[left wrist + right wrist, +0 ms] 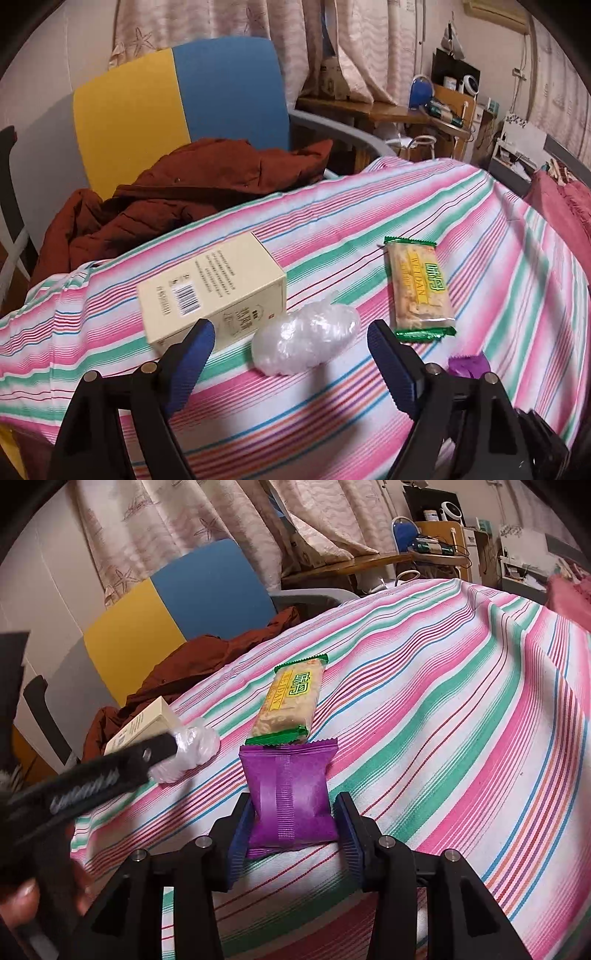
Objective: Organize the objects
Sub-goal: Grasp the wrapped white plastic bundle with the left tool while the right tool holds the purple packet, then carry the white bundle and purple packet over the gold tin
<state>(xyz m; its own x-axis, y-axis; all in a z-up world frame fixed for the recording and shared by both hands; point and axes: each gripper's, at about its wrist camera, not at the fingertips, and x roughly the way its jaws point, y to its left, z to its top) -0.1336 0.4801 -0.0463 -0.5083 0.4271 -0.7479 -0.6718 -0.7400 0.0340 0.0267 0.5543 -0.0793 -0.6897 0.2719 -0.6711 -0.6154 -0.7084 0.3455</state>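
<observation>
— Four things lie on the striped cloth [424,206]: a cream box [212,291], a crumpled clear plastic wad [306,341], a green-ended cracker packet [419,290] and a purple snack packet [291,794]. How are they set out?

— The cream box lies flat near the cloth's left edge, barcode side up. The clear plastic wad sits just beside it, touching or nearly so. The cracker packet is off to the right of the wad, apart from it. The purple packet lies just below the cracker packet's near end; in the right wrist view their crimped ends seem to overlap slightly.

— And the right gripper [293,825]?

— Closed in on the purple packet, one blue pad pressing each side of it. The packet rests on the cloth.

— The left gripper [291,350]?

— Jaws spread wide, nothing between the pads. It hangs over the cloth with the plastic wad in front of the gap and one finger [192,358] overlapping the box's near corner in view. Contact I cannot tell.

— Anything behind?

— A blue and yellow chair [177,107] with a rust-brown jacket [184,192] heaped on it.
</observation>
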